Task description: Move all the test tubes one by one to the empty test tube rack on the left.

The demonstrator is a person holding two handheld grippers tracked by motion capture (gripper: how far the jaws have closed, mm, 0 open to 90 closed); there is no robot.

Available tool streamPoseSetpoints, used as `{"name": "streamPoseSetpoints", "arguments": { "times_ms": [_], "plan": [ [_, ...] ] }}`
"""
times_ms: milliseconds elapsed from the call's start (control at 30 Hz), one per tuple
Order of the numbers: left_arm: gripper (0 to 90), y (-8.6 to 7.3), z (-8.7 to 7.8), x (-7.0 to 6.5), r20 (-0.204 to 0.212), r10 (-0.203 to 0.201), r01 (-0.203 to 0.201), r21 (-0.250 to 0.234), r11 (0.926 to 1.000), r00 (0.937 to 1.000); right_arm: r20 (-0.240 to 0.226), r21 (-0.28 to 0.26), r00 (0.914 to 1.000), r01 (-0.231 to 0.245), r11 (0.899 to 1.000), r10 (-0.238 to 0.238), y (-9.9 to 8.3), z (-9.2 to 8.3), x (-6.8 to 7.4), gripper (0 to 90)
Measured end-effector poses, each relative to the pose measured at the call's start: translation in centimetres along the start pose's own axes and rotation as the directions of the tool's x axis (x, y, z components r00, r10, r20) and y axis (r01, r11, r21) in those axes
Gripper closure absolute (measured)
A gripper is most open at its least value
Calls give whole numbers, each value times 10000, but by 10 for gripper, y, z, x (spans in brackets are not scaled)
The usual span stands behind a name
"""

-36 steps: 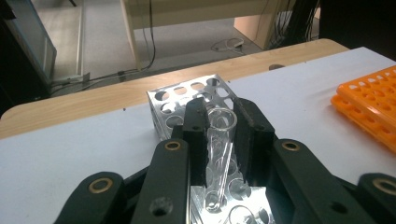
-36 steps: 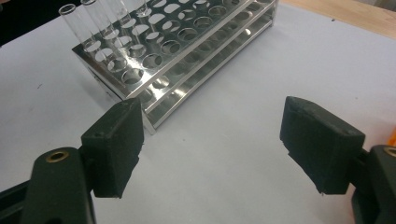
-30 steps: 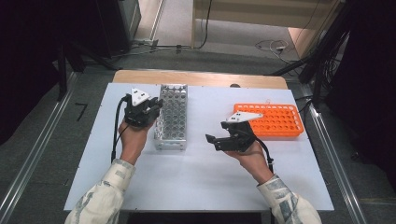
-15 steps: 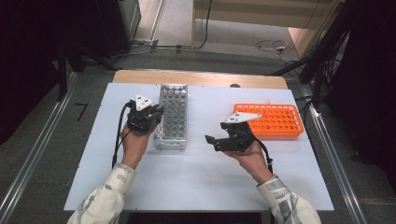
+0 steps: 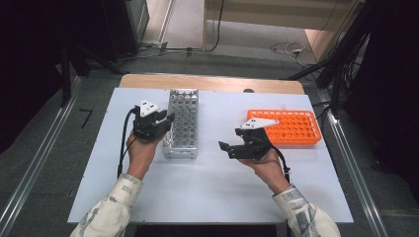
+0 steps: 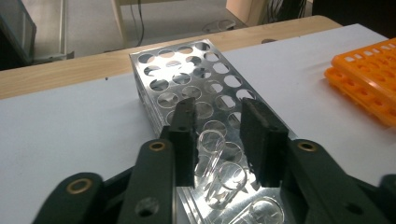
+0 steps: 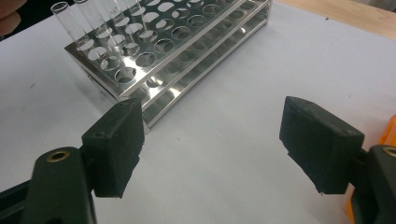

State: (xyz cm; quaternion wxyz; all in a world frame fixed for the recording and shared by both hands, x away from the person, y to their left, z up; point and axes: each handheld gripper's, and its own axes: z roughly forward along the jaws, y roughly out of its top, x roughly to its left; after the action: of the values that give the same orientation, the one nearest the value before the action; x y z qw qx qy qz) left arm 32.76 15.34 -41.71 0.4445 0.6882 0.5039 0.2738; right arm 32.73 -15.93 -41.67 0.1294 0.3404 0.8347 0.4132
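Fingers of the left gripper (image 6: 217, 140) stand a little apart over the near end of the metal tube rack (image 5: 182, 122), and they have just been opening. Between them, in the left gripper view, a clear glass tube (image 6: 211, 151) stands in one of the rack's holes, and neither pad presses on it; a gap shows on both sides of its rim. More glass tubes (image 7: 100, 18) stand beside it in the same end of the rack, upright, their open mouths catching the light in the right gripper view. The other holes visible in the rack hold nothing.

From the high view, the left gripper (image 5: 157, 123) sits right at the rack's left edge, near its front corner, held by the person's left hand (image 5: 141, 153). The rack lies lengthwise on the white counter (image 5: 212, 192), left of centre.

On the other side, the right gripper (image 5: 227, 148) hovers over bare counter between the metal rack and an orange rack (image 5: 291, 127), apart from both. Its fingers (image 7: 116, 144) are spread wide with nothing between them, and they point toward the metal rack. The orange rack rests at the counter's right, just beyond the right hand (image 5: 267, 165).
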Motion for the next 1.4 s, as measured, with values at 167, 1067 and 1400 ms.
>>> {"name": "streamPoseSetpoints", "arguments": {
  "times_ms": [167, 1067, 1400],
  "plan": [
    [478, 1, -6, 1, 40, -174, 174, -218, 9996, 9998, 115, -50, 9999, -24, 10000, 25, 0, -2, -4, 205],
    [247, -31, -40, -2, 432, -810, 836, -617, 9946, 9958, 3544, -706, 9183, -1617, 9843, 1763, -22, -27, -112, 277],
    [248, -32, -41, -1, 484, -891, 920, -605, 9939, 9948, 4369, -1139, 8635, -2250, 9677, 2521, -29, -24, -142, 356]
  ]
}}
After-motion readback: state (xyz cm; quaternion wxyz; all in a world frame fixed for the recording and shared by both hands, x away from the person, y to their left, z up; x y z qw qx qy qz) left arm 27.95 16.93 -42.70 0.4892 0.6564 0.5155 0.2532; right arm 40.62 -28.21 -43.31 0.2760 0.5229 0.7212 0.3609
